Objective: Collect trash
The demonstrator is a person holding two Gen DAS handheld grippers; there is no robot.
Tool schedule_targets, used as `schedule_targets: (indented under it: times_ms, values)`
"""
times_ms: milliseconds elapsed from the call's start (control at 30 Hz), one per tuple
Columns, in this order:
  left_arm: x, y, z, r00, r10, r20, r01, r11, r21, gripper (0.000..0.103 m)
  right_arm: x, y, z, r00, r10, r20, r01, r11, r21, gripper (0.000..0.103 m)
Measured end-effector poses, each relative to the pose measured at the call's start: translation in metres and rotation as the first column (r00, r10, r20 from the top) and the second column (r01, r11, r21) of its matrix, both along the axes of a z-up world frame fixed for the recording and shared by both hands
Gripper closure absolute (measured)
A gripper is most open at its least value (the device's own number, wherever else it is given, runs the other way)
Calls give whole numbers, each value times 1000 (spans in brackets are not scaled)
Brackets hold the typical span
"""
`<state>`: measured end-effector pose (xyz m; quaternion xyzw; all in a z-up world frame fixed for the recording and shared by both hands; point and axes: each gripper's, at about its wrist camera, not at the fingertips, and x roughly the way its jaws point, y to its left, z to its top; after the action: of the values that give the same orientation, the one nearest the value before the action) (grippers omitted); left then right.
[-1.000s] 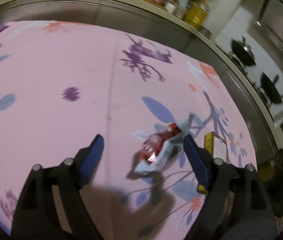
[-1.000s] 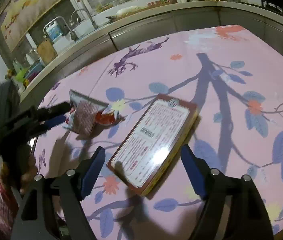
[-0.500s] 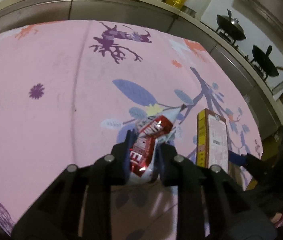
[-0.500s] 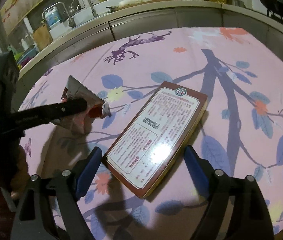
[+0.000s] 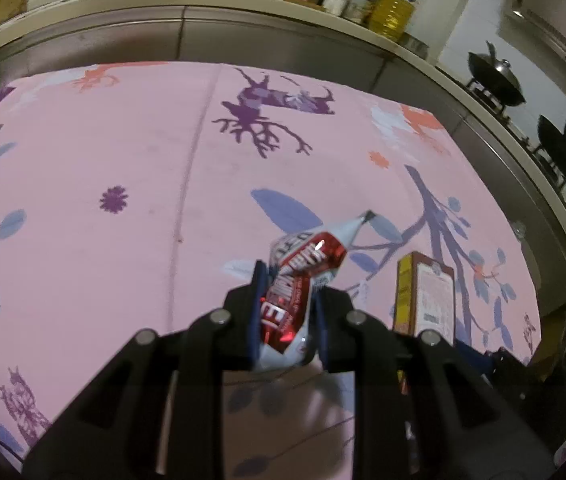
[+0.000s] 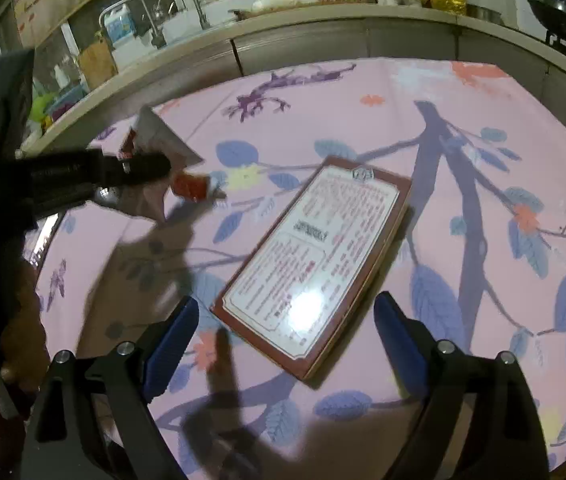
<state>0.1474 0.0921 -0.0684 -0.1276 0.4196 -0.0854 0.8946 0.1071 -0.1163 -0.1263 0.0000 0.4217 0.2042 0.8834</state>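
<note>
Trash on this table comes to two pieces: one crumpled red and silver snack wrapper (image 5: pixel 303 280) and one flat brown box (image 6: pixel 315 256) with a printed label on its upper face.

In the left wrist view the left gripper (image 5: pixel 289 304) reaches in from the bottom edge toward the centre of the frame, its two black fingers drawn close together with the wrapper pinched between them. The wrapper's free end sticks up and to the right past the fingertips, above the pink floral tablecloth (image 5: pixel 123 160); whether its lower edge touches the cloth cannot be told. Just right of that gripper the box appears as a narrow upright shape at lower right.

In the right wrist view the right gripper (image 6: pixel 287 332) comes in from the bottom edge with its jaws spread wide, holding nothing. Its two blue-padded fingers sit either side of the box's near corner, apart from it. The box lies flat and diagonal across the centre of the frame. At upper left of that view the left gripper enters from the left edge, level and pointing right, with the wrapper showing at its tip.

Behind the table, a steel counter (image 6: pixel 323 36) curves along the top of both views, crowded with bottles. Two dark woks (image 5: pixel 495 80) sit at upper right of the left wrist view.
</note>
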Motion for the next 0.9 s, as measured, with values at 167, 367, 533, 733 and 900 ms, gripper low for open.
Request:
schedule_targets:
  times_ms: [167, 367, 533, 733, 900]
  values:
    - [0, 2, 0, 999, 35, 2, -35, 999, 35, 83, 2, -1, -4, 999, -15, 38, 17, 999, -46, 17]
    - [0, 3, 1, 999, 52, 14, -53, 996, 74, 83, 5, -14, -1, 995, -69, 76, 73, 996, -49, 17]
    - [2, 4, -1, 998, 64, 10, -65, 994, 85, 83, 10, -25, -1, 993, -109, 45, 110, 994, -16, 17]
    - [3, 4, -4, 998, 70, 3, -70, 993, 92, 83, 10, -19, -1, 995, -92, 35, 93, 996, -15, 17]
    - [3, 5, -5, 997, 73, 0, -72, 993, 93, 83, 8, -21, 0, 990, -99, 104, 108, 990, -86, 17]
